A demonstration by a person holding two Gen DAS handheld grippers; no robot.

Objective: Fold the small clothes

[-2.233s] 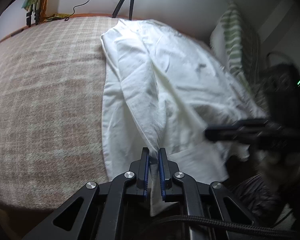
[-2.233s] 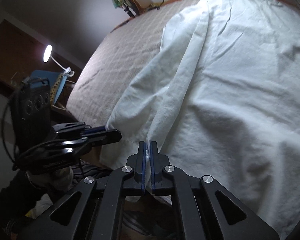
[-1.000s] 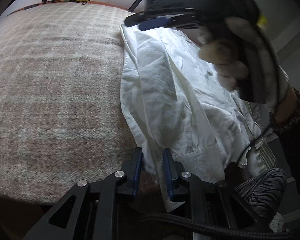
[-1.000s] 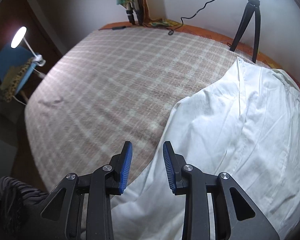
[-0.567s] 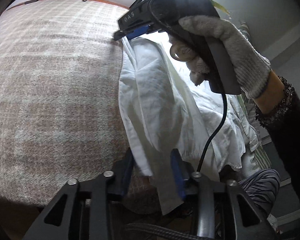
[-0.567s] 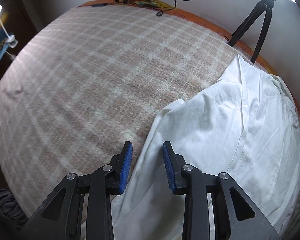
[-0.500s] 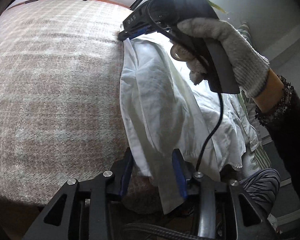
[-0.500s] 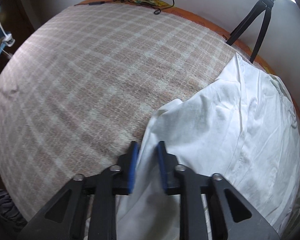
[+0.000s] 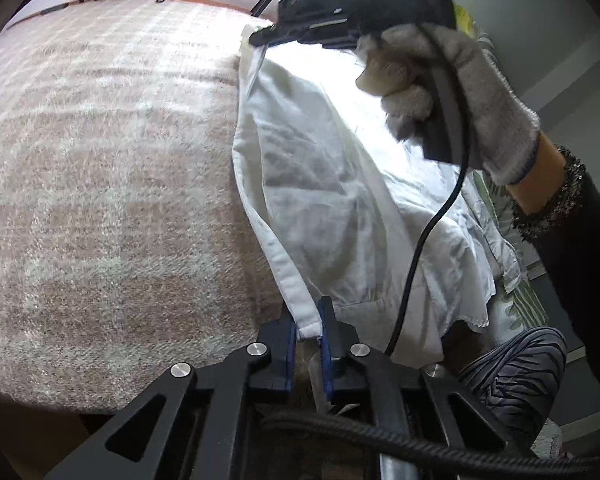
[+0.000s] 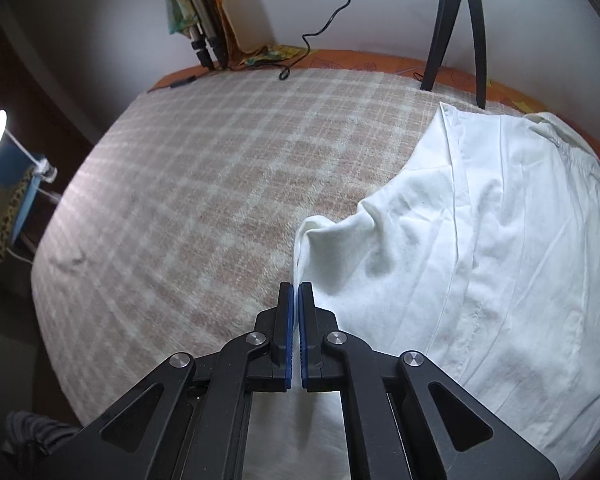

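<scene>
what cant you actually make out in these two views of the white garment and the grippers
- Left wrist view: much of the white garment lies behind the gloved hand and its cable; what kind of garment it is stays unclear.
- Left gripper: jaws closing on the hem; below the pads, the hem's end is hidden.
- Right wrist view: right gripper pinches the garment's edge; the fold between the fingers is hidden, the near part cut off.

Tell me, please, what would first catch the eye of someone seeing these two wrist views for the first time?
The white garment stands out, spread over the right side of the plaid blanket covering the bed. The right gripper is shut on the garment's left edge, and the left gripper is closing on its hem at the near end. In the left wrist view, the gloved right hand fills the upper right; a black tripod stands by the far wall.
</scene>
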